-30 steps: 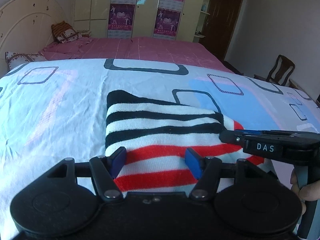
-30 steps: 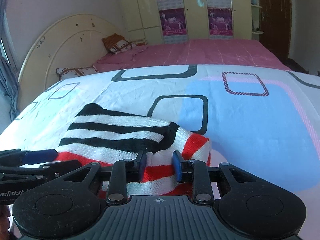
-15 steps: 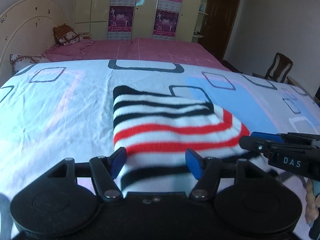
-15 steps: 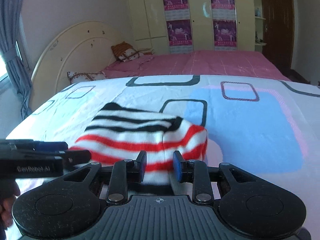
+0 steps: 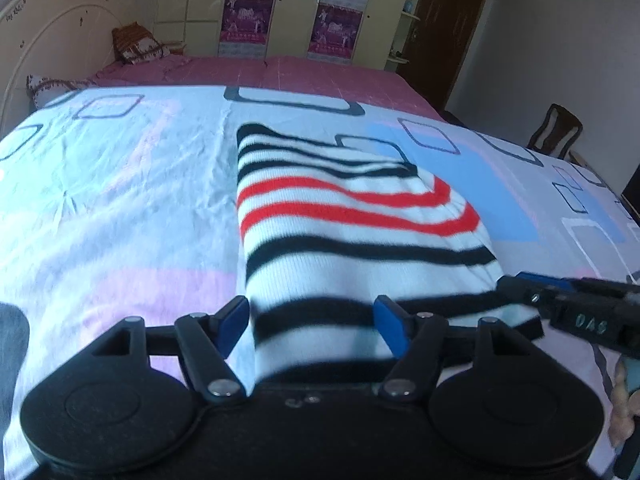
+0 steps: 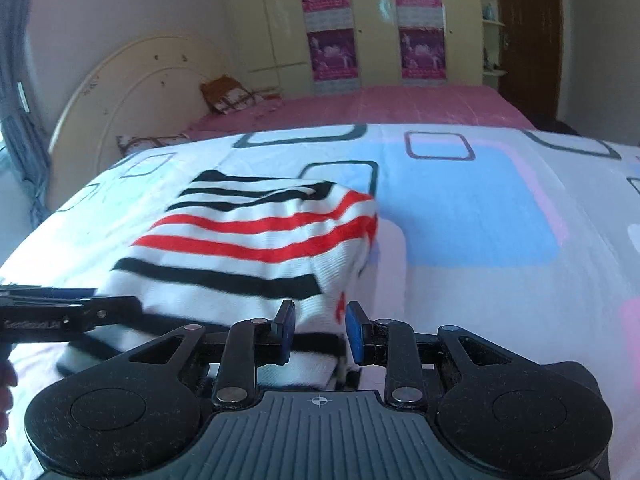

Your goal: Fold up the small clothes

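Observation:
A small knit garment with white, black and red stripes lies folded on the patterned sheet; it also shows in the right wrist view. My left gripper is open, its blue pads either side of the garment's near edge. My right gripper is open with a narrower gap at the garment's near right corner. Neither grips the cloth. The right gripper appears at the left view's right edge, and the left gripper at the right view's left edge.
The bed sheet is white with blue, pink and outlined squares. A pink bed with pillows lies behind, by a headboard. Wardrobes with posters line the back wall. A wooden chair stands at right.
Both grippers have drawn back toward me and risen, so more of the garment shows: black stripes now lie nearest, red ones farther. The garment stays on the sheet.

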